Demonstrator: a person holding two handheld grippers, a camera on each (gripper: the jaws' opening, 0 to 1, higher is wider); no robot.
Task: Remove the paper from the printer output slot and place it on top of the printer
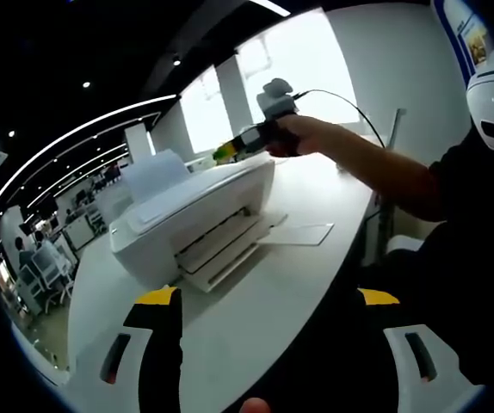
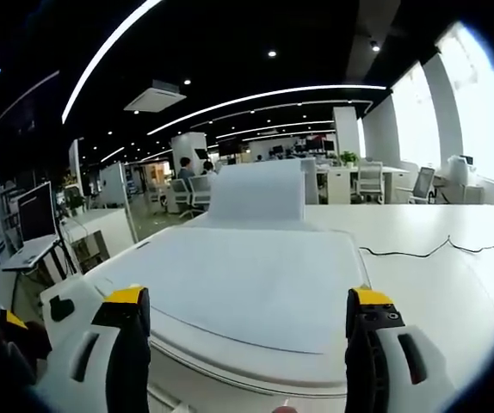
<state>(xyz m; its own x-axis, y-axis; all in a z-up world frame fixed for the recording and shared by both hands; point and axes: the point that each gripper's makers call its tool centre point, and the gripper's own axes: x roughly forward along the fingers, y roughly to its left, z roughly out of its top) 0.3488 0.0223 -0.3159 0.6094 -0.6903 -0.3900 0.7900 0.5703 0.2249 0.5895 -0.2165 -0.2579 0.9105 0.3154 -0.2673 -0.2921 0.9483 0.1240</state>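
Observation:
A white printer (image 1: 191, 215) stands on a white table (image 1: 256, 318), its output slot (image 1: 221, 245) facing me in the left gripper view. A flat white sheet (image 1: 303, 234) sticks out of the slot's tray and lies low over the table. My left gripper (image 1: 267, 301) is open, well short of the printer, with nothing between its jaws. A hand holds my right gripper (image 1: 225, 152) above the printer's far end. In the right gripper view the right gripper (image 2: 249, 303) stands open just over the printer lid (image 2: 247, 275), with the upright rear paper tray (image 2: 256, 194) beyond.
A black cable (image 2: 436, 249) trails over the table to the right of the printer. A person's dark sleeve and body (image 1: 453, 224) fill the right of the left gripper view. Office desks, chairs (image 2: 369, 182) and monitors stand in the background.

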